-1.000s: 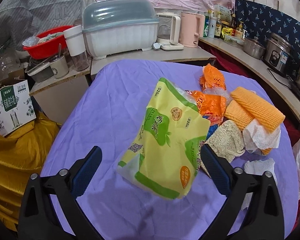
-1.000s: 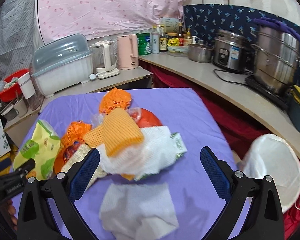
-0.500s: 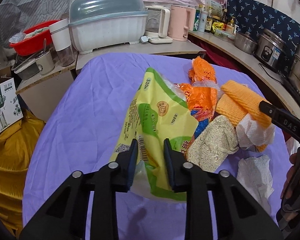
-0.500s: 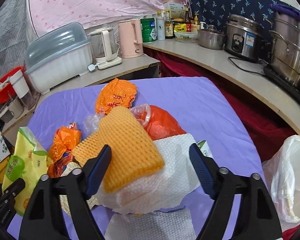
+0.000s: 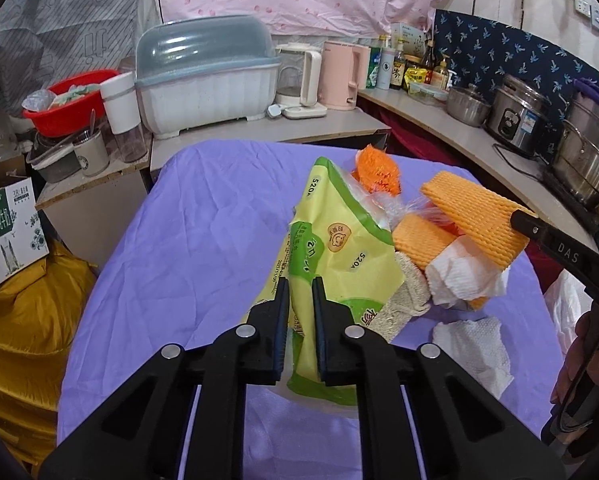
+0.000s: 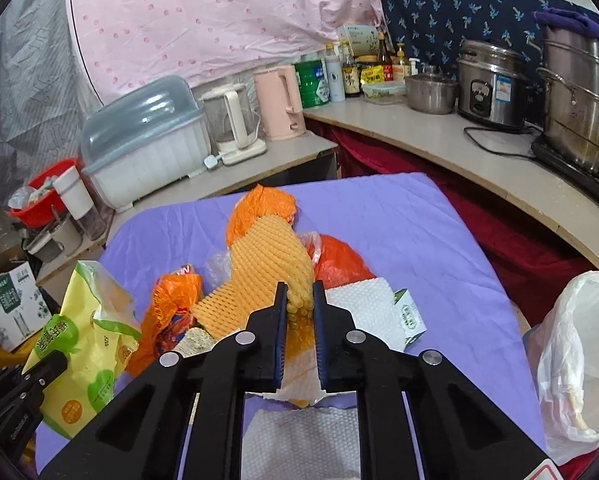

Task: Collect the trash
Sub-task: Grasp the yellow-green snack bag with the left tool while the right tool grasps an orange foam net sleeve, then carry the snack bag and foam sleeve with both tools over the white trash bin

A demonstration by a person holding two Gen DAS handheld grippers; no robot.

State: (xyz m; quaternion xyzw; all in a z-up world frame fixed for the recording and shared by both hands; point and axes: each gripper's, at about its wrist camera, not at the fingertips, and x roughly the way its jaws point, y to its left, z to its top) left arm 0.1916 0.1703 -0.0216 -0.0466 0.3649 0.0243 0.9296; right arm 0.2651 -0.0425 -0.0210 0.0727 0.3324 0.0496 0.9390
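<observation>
You had the left hand-held gripper [image 5: 300, 300] pinched on the lower edge of the yellow-green snack bag [image 5: 335, 248], which stood tilted over the purple-covered bench [image 5: 203, 232] with most of its body raised off the cloth. That bag looked like thin printed film: light, limp and likely slick, so a hold near a creased edge, where the film doubled over, seemed the safer place (a flat panel would probably slide between the pads).

Your right hand-held gripper [image 6: 299, 300] was pressed together on the near end of the orange foam net [image 6: 271, 260], at the middle of the trash pile. The foam seemed soft, springy and nearly weightless; it was visibly squashed between the fingers, which probably gave a firm grip.

Beneath it lay a white paper towel [image 6: 359, 304], and part of it seemed caught in the same pinch, though you could not be sure. Orange plastic bags [image 6: 259, 208] and a small green-and-white carton [image 6: 411, 316] sat touching the pile. A white plastic bag [image 6: 579, 352] hung open beside the bench on your right, seemingly the place for the trash.
</observation>
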